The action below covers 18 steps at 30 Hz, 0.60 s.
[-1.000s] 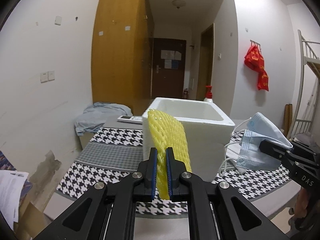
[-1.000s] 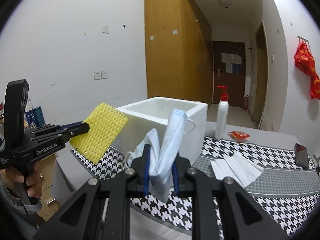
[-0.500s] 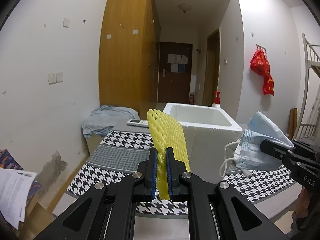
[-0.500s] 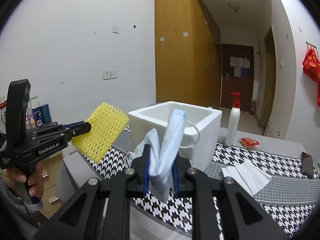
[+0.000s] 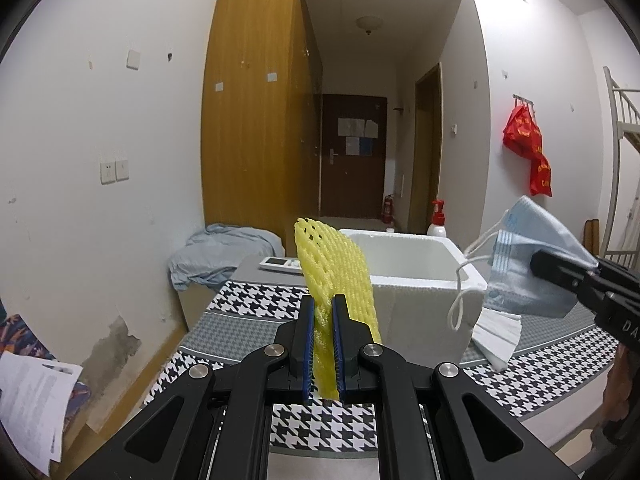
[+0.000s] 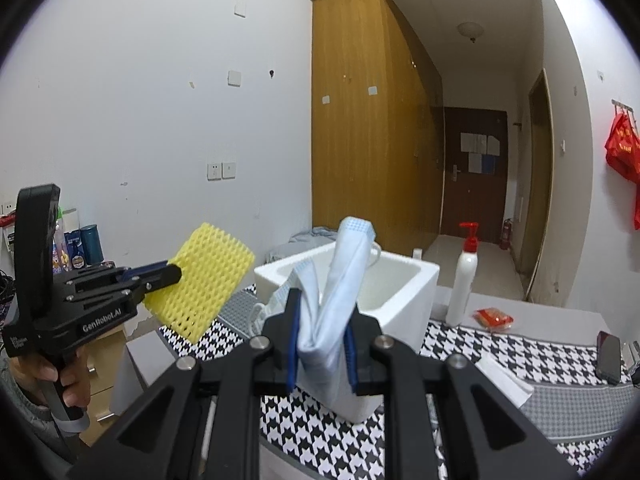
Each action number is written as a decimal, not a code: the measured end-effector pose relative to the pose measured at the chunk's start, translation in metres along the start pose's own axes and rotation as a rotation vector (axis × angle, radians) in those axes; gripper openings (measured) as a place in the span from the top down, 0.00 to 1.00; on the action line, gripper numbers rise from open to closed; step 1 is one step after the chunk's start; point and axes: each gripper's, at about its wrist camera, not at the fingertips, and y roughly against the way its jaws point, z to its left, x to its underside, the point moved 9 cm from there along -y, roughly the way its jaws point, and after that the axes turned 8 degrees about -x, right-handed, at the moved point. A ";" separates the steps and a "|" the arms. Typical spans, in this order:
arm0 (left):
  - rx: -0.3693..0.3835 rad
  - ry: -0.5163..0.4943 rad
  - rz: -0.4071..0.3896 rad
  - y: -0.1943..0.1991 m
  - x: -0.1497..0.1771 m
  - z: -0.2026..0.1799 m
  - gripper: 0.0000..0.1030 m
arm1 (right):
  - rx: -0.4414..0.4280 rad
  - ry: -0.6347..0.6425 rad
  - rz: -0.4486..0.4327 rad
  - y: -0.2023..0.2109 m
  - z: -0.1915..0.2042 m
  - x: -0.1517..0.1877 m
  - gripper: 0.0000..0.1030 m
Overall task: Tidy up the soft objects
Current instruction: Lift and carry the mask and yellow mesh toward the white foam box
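The left tool [image 5: 323, 316] is clamped on a yellow foam net [image 5: 340, 268], gripping its lower part so the sheet stands upright and slightly tilted above the blue pads, in the air in front of a white foam box [image 5: 416, 276]. The right tool [image 6: 321, 326] is closed on a pale blue face mask [image 6: 340, 280], bunched between its fingers, with the mask's folded body rising above the grip and its white ear loops dangling. Seen from the right wrist, the net [image 6: 204, 280] sits to the left of the open-topped box [image 6: 396, 292], held clear of the desk [image 6: 520, 356] with its black-and-white houndstooth cover; seen from the left wrist, the mask [image 5: 528, 276] hangs beside the box's right edge, above folded white tissues [image 5: 496, 336] lying on the cover. A white pump bottle with a red top [image 6: 464, 280] stands behind the box, with a small red packet [image 6: 494, 318] and a dark phone [image 6: 608, 356] farther right on the desk. A remote control [image 5: 280, 264] rests at the desk's far side, near a heap of light blue cloth [image 5: 216, 256].
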 end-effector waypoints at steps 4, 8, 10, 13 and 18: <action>-0.006 0.006 -0.007 0.000 -0.003 0.002 0.91 | -0.007 0.004 -0.025 0.002 -0.001 -0.010 0.78; -0.015 0.004 -0.007 0.000 -0.003 0.005 0.91 | -0.008 -0.005 -0.047 0.003 -0.005 -0.019 0.78; -0.021 0.008 0.000 -0.001 -0.002 0.007 0.91 | -0.011 -0.014 -0.050 0.000 -0.008 -0.023 0.78; -0.022 0.009 0.005 -0.002 -0.001 0.007 0.91 | -0.008 -0.025 -0.046 -0.005 -0.012 -0.026 0.78; -0.036 0.014 0.006 -0.009 -0.005 0.013 0.91 | -0.013 -0.022 -0.052 -0.013 -0.013 -0.032 0.78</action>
